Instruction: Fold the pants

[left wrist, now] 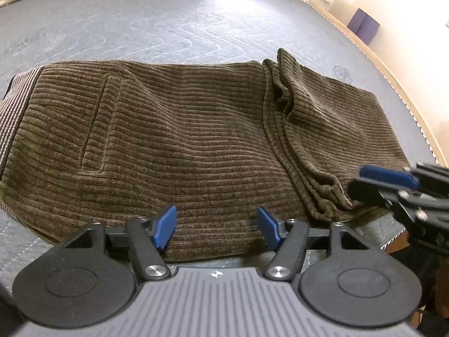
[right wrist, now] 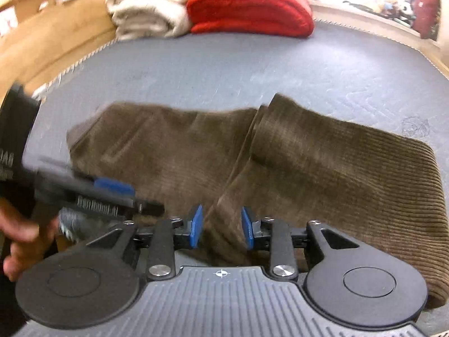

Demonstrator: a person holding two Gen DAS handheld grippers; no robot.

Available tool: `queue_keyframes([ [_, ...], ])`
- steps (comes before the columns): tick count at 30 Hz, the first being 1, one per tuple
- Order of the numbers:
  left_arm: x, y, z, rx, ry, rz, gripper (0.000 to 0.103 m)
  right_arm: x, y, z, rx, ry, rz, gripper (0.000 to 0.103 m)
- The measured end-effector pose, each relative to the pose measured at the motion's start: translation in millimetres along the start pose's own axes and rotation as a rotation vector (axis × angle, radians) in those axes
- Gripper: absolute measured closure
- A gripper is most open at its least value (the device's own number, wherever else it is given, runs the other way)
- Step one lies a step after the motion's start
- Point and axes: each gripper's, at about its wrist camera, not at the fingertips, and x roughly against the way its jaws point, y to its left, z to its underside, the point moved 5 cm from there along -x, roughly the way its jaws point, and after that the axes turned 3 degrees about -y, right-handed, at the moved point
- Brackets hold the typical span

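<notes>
While the pants (left wrist: 174,140) lie folded near the bed's (left wrist: 168,28) front edge, work remains.
Left gripper (left wrist: 216,227) wide, empty; right gripper (right wrist: 221,229) narrower, unclamped over cloth; another fold seems due.

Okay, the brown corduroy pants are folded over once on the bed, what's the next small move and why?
Probably close the right hand-held gripper on the near edge of the brown corduroy pants. Its jaws stand open with that folded-over leg edge between them, pads not pressing. The left hand-held gripper is also open at the near edge, so both look placed to lift for another fold on the grey mattress.
</notes>
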Motion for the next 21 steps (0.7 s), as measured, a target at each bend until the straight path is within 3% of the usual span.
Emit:
queue_keyframes([
  [3, -0.9, -4.3, 2.3, -0.019, -0.004, -0.006, 0.034, -17.6, -2.5, 2.7, 0.004, 0.027, 0.005, 0.069],
  [7, -1.9, -7.3, 3.6, -0.022, -0.007, -0.01, 0.034, -44.3, 7.1, 17.0, 0.12, 0.09, 0.02, 0.069],
  [8, -2.3, -7.6, 4.0, -0.022, -0.008, -0.009, 0.034, -43.5, 8.5, 15.6, 0.13, 0.076, 0.026, 0.084],
  [9, -2.4, -7.4, 4.1, -0.02, -0.009, -0.008, 0.034, -38.5, 11.4, 12.3, 0.146, 0.054, 0.032, 0.088],
  [13, -2.4, -7.7, 4.0, -0.013, -0.007, -0.008, 0.034, -6.9, 31.2, 3.0, 0.307, -0.052, 0.017, 0.089],
  [17, -3.9, -8.3, 2.9, -0.013, -0.004, -0.013, 0.033, -25.1, 28.1, 35.5, 0.383, 0.114, -0.009, 0.087],
  [19, -3.0, -8.7, 3.6, -0.018, -0.006, -0.012, 0.033, -23.4, 29.1, 32.3, 0.378, 0.092, 0.01, 0.085],
  [21, -2.3, -8.0, 4.4, -0.019, -0.008, -0.007, 0.033, -12.4, 26.8, 20.1, 0.29, 0.043, -0.012, 0.082],
])
